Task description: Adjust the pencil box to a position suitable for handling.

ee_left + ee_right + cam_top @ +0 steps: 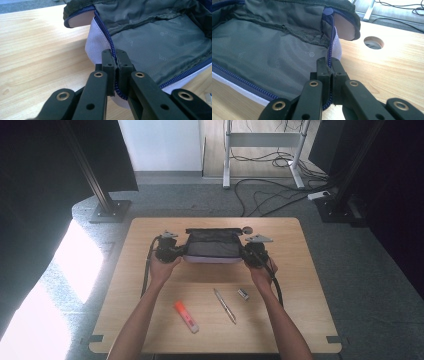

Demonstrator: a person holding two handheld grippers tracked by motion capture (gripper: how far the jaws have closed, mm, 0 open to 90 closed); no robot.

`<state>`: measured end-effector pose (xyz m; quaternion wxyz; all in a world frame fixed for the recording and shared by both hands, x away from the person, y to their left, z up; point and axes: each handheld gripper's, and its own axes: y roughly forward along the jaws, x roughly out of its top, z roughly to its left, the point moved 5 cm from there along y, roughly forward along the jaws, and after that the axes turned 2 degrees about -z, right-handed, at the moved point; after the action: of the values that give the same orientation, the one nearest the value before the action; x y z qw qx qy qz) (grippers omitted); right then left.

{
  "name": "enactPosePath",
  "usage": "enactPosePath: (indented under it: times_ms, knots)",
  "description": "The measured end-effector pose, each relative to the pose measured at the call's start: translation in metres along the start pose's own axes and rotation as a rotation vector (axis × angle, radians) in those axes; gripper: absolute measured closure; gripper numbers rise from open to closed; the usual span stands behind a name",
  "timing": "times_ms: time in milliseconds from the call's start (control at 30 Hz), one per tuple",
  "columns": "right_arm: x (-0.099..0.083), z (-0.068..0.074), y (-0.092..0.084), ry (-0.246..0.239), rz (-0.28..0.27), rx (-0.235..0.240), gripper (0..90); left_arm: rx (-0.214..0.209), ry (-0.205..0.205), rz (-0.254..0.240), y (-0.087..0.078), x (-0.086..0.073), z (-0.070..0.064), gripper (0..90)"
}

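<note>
The open pouch (212,246) lies between my left gripper (176,254) and right gripper (248,256); both are clamped on its zipper edge.

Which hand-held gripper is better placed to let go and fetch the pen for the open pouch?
Right, probably. Both grippers clamp the pouch rim, but the pen lies near the right hand-held gripper; the left hand-held gripper sits farther off.
</note>
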<state>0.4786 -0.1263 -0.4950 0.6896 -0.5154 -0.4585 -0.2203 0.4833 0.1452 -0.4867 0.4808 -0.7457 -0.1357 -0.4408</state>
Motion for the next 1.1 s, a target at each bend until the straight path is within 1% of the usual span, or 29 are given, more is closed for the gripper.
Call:
enactPosePath:
  times_ms: [67,167,300,500,633,1100]
  knots:
    - [-0.004,0.001,-0.003,-0.001,0.007,-0.001,87.4,-0.002,0.001,0.0,-0.001,-0.002,-0.001,87.5]
    - [-0.008,0.005,-0.006,-0.012,0.001,-0.009,87.4,-0.005,0.005,0.002,-0.002,-0.007,-0.003,87.5]
    - [-0.014,0.008,-0.008,-0.011,0.009,-0.002,87.3,-0.013,0.005,0.009,-0.003,-0.014,-0.002,87.5]
    - [-0.022,0.012,-0.009,-0.023,0.018,-0.002,87.4,-0.022,-0.006,0.018,-0.001,-0.025,-0.002,87.5]
    - [-0.026,0.013,-0.008,-0.03,0.024,-0.001,87.3,-0.024,-0.008,0.026,0.0,-0.029,-0.002,87.5]
    - [-0.046,0.01,-0.005,-0.014,0.055,-0.004,87.3,-0.033,-0.006,0.051,0.008,-0.042,-0.007,87.2]
